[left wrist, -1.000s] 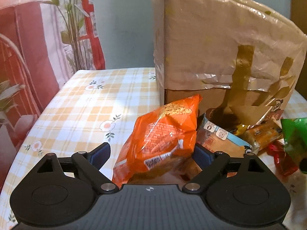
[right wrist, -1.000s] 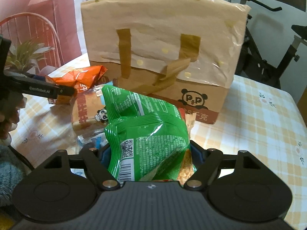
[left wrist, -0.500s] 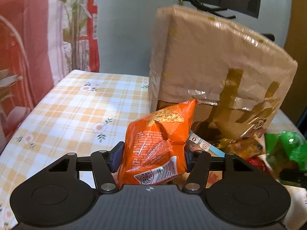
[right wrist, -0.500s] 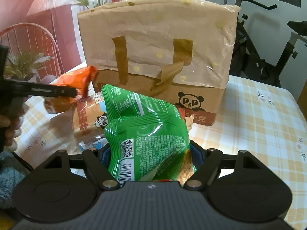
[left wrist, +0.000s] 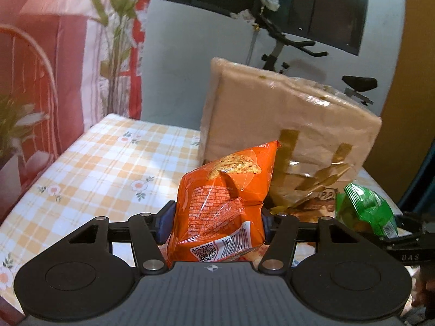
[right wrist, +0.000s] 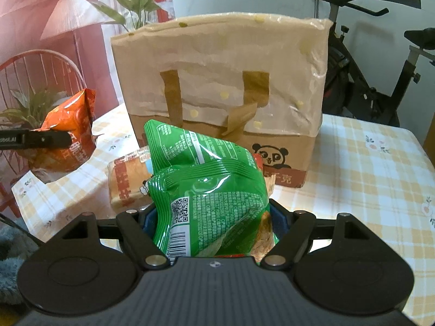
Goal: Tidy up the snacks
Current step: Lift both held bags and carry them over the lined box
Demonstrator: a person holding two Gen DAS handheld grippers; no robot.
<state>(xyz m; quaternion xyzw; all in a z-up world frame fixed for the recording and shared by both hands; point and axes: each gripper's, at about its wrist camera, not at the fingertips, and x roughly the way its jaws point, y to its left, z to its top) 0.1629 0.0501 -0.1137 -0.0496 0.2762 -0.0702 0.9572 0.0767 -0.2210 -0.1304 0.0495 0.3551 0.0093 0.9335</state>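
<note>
My left gripper (left wrist: pixel 216 218) is shut on an orange chip bag (left wrist: pixel 225 203), held up off the table; the same orange bag (right wrist: pixel 66 138) hangs at the left of the right wrist view. My right gripper (right wrist: pixel 213 220) is shut on a green snack bag (right wrist: pixel 206 187), whose pads press its sides; that green bag (left wrist: pixel 364 209) shows at the right of the left wrist view. Behind both stands a tall brown paper bag (right wrist: pixel 220 87) with tape-coloured handles and a panda print, seen also as the paper bag (left wrist: pixel 288 114) in the left view.
A wrapped bread loaf (right wrist: pixel 127 182) lies on the checked tablecloth (right wrist: pixel 367 168) in front of the paper bag. An exercise bike (right wrist: pixel 380 81) stands behind the table at the right. A red chair (right wrist: pixel 40 65) and a plant (right wrist: pixel 30 103) are at the left.
The left gripper closed on the orange bag and lifted it off the table, moving up. The right gripper kept its grip on the green bag and stayed nearly still.
</note>
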